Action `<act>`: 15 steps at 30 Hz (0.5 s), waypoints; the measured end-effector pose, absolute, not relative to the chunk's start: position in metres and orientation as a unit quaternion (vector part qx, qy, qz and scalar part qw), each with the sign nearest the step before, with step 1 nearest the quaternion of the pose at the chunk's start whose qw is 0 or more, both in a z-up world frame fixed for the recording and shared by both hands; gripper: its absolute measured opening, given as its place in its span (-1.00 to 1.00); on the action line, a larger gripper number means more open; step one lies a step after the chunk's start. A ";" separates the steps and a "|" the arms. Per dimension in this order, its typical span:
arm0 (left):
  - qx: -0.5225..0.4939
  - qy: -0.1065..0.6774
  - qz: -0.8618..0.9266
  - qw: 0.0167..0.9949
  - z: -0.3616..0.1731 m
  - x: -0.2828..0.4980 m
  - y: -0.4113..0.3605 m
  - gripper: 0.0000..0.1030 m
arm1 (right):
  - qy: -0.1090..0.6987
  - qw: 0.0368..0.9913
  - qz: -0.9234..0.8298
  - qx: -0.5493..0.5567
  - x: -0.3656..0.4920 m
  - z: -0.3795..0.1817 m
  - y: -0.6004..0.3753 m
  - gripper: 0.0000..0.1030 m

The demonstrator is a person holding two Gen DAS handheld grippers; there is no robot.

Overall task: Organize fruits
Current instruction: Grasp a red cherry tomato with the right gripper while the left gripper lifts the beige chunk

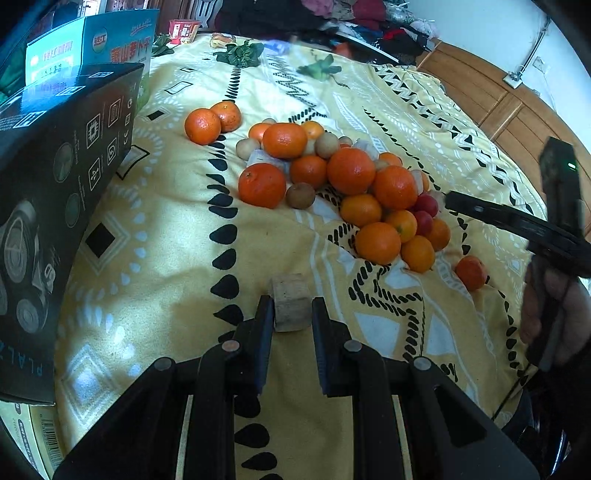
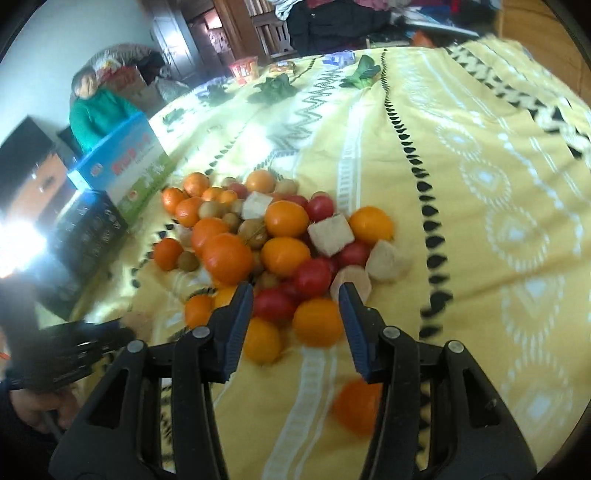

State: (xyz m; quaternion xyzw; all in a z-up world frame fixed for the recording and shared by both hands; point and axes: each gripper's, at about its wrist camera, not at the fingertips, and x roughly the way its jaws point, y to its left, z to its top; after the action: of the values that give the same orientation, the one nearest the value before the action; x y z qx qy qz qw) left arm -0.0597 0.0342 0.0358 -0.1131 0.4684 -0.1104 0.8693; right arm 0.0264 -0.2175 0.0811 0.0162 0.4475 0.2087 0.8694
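The left gripper (image 1: 291,310) is clamped on one pale, cork-like cylinder chunk (image 1: 291,307), held low in the left wrist frame just above the yellow patterned bedspread (image 1: 155,221). The right gripper (image 2: 295,295) stands partly open with nothing pinched between its fingers, poised over the near edge of the fruit pile (image 2: 273,243).

In the left wrist view the pile (image 1: 343,192) sits at centre: about fifteen oranges of mixed size, two red cherry tomatoes (image 1: 424,212), at least three small brown round fruits and a few pale chunks half buried. Two oranges (image 1: 212,122) lie apart at upper left of the pile, and one orange (image 1: 471,273) lies alone at lower right. The right wrist view shows about four pale chunks (image 2: 330,234) and several tomatoes on its side.

Two boxes stand at the left edge: a black box (image 1: 55,192) and a blue-green carton (image 1: 92,44) behind it; their contents cannot be seen. Leafy greens (image 1: 242,53) lie at the far end of the bed, with piled clothes (image 1: 332,14) and wood panelling (image 1: 498,103) beyond.
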 end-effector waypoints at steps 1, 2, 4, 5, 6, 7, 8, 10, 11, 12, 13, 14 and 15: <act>-0.114 0.469 -0.110 0.869 0.036 -0.060 0.034 -0.61 | 0.451 0.868 0.206 0.010 0.032 0.077 -0.215 -0.07; -0.113 0.469 -0.110 0.869 0.036 -0.060 0.034 -0.61 | 0.453 0.867 0.206 0.003 0.036 0.075 -0.213 -0.07; -0.113 0.469 -0.110 0.869 0.036 -0.059 0.034 -0.61 | 0.455 0.866 0.207 -0.016 0.040 0.071 -0.207 -0.07; -0.113 0.469 -0.109 0.869 0.036 -0.059 0.034 -0.61 | 0.456 0.866 0.205 -0.026 0.041 0.069 -0.204 -0.07; -0.114 0.468 -0.110 0.869 0.036 -0.059 0.034 -0.61 | 0.456 0.866 0.203 -0.036 0.041 0.068 -0.202 -0.09; -0.114 0.468 -0.109 0.869 0.037 -0.059 0.034 -0.61 | 0.457 0.866 0.199 -0.043 0.042 0.066 -0.200 -0.14; -0.114 0.468 -0.109 0.870 0.037 -0.058 0.034 -0.61 | 0.457 0.866 0.196 -0.050 0.043 0.065 -0.198 -0.18; -0.114 0.468 -0.108 0.870 0.037 -0.058 0.034 -0.61 | 0.456 0.867 0.191 -0.060 0.043 0.063 -0.197 -0.31; -0.113 0.468 -0.107 0.870 0.038 -0.058 0.034 -0.61 | 0.457 0.867 0.187 -0.066 0.043 0.062 -0.196 -0.39; -0.114 0.467 -0.107 0.870 0.038 -0.058 0.034 -0.61 | 0.457 0.867 0.184 -0.069 0.042 0.062 -0.196 -0.45; -0.114 0.467 -0.107 0.870 0.038 -0.058 0.033 -0.61 | 0.456 0.868 0.184 -0.068 0.041 0.062 -0.197 -0.45; -0.114 0.467 -0.107 0.870 0.038 -0.058 0.033 -0.61 | 0.455 0.868 0.185 -0.067 0.040 0.062 -0.198 -0.45; -0.115 0.466 -0.108 0.871 0.039 -0.058 0.033 -0.61 | 0.454 0.869 0.186 -0.066 0.038 0.063 -0.198 -0.46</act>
State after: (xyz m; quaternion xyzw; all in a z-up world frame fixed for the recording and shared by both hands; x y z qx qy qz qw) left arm -0.0582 0.0335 0.0395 -0.1150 0.4659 -0.1075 0.8707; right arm 0.0384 -0.1984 0.0626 -0.0663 0.4543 0.1862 0.8686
